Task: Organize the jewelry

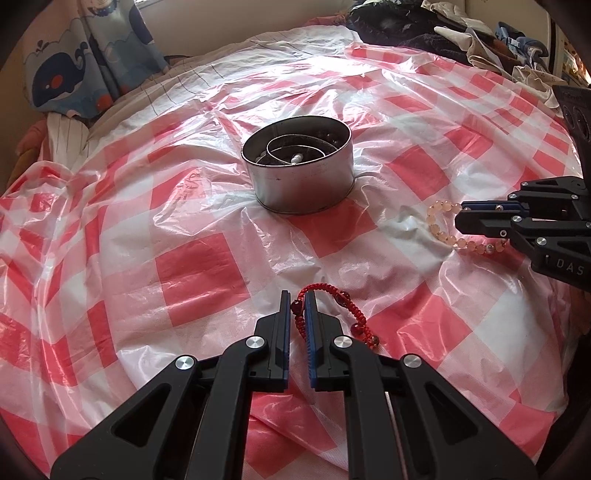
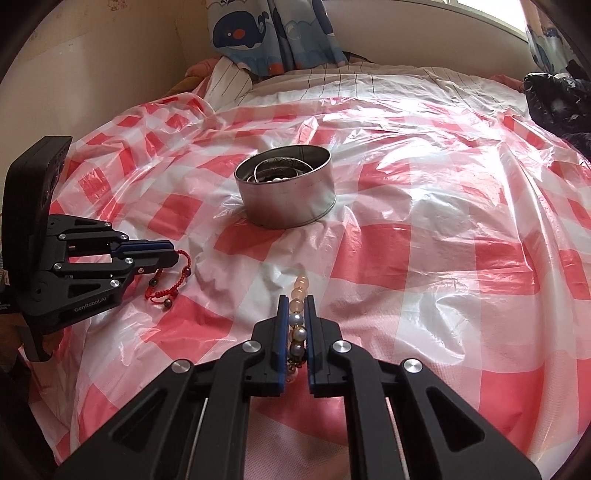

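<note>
A round metal tin (image 1: 299, 173) with inner ring dividers and a few beads inside stands in the middle of the red-and-white checked plastic sheet; it also shows in the right wrist view (image 2: 286, 192). My left gripper (image 1: 297, 299) is shut on a red braided cord bracelet (image 1: 332, 306) with dark red beads, low on the sheet; it shows in the right wrist view too (image 2: 173, 258). My right gripper (image 2: 295, 306) is shut on a pale pink bead bracelet (image 2: 298, 291), which also shows in the left wrist view (image 1: 439, 225), to the right of the tin.
The checked sheet (image 1: 184, 280) covers a bed and is wrinkled. A whale-print curtain (image 1: 74, 62) hangs at the back left. A pile of dark clothes and bags (image 1: 443, 33) lies at the back right.
</note>
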The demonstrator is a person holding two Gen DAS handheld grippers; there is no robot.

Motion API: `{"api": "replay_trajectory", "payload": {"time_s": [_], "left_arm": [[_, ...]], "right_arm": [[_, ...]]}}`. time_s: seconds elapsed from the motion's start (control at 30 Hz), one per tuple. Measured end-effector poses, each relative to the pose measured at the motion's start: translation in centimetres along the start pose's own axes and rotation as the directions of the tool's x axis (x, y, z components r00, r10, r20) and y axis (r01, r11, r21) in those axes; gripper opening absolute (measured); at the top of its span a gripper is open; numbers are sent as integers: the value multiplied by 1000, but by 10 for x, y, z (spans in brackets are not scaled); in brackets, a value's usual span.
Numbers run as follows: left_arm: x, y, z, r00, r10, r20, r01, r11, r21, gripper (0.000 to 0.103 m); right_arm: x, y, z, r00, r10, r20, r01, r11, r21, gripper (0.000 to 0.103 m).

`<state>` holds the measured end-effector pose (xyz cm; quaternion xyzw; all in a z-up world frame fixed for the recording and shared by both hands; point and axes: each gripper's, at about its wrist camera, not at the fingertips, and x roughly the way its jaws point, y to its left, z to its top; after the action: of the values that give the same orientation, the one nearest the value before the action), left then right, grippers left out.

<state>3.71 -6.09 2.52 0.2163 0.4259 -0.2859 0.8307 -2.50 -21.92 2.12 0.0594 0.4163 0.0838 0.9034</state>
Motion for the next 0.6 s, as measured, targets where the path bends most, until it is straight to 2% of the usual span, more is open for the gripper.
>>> {"api": "replay_trajectory", "payload": {"time_s": [0.03, 0.07, 0.1, 0.13, 0.2, 0.3, 0.37, 0.4, 0.5, 0.57, 0.6], "left_arm": [[1, 0, 0, 1000, 4, -4, -4, 1000, 1, 7], [2, 0, 0, 1000, 9, -10, -9, 1000, 1, 7], [3, 0, -1, 1000, 15, -13, -15, 1000, 1, 7], [4, 0, -1, 1000, 17, -16, -17, 1000, 3, 7], [5, 0, -1, 1000, 18, -22, -18, 1000, 3, 8], [3, 4, -1, 1000, 15, -19, -15, 1000, -9, 24], [1, 8, -2, 1000, 20, -12, -20, 1000, -23, 29], [1, 10, -2, 1000, 25, -9, -25, 999, -29, 35], [2, 6, -2, 1000, 30, -7, -30, 1000, -8, 49], [6, -3, -3, 999, 40, -15, -39, 999, 37, 49], [8, -5, -3, 999, 51, -21, -50, 998, 48, 48]], "right_arm": [[3, -1, 0, 1000, -2, -13, 3, 1000, 5, 10], [6, -3, -1, 1000, -7, -29, 7, 1000, 14, 16], [6, -5, -2, 999, -15, -30, 15, 1000, 22, 39], [5, -6, -2, 999, -27, -17, 28, 999, 27, 55], [-1, -6, 0, 999, -31, 17, 30, 999, 28, 56], [1, -9, 0, 999, -34, 10, 34, 999, 40, 56], [1, -11, 0, 999, -44, 12, 43, 998, 50, 56], [0, -13, 1, 999, -49, 18, 48, 997, 58, 56], [3, -18, 1, 998, -60, 9, 59, 995, 81, 55], [14, -15, -1, 997, -71, -44, 73, 996, 53, 54], [20, -8, -2, 994, -91, -69, 92, 996, 19, 46]]}}
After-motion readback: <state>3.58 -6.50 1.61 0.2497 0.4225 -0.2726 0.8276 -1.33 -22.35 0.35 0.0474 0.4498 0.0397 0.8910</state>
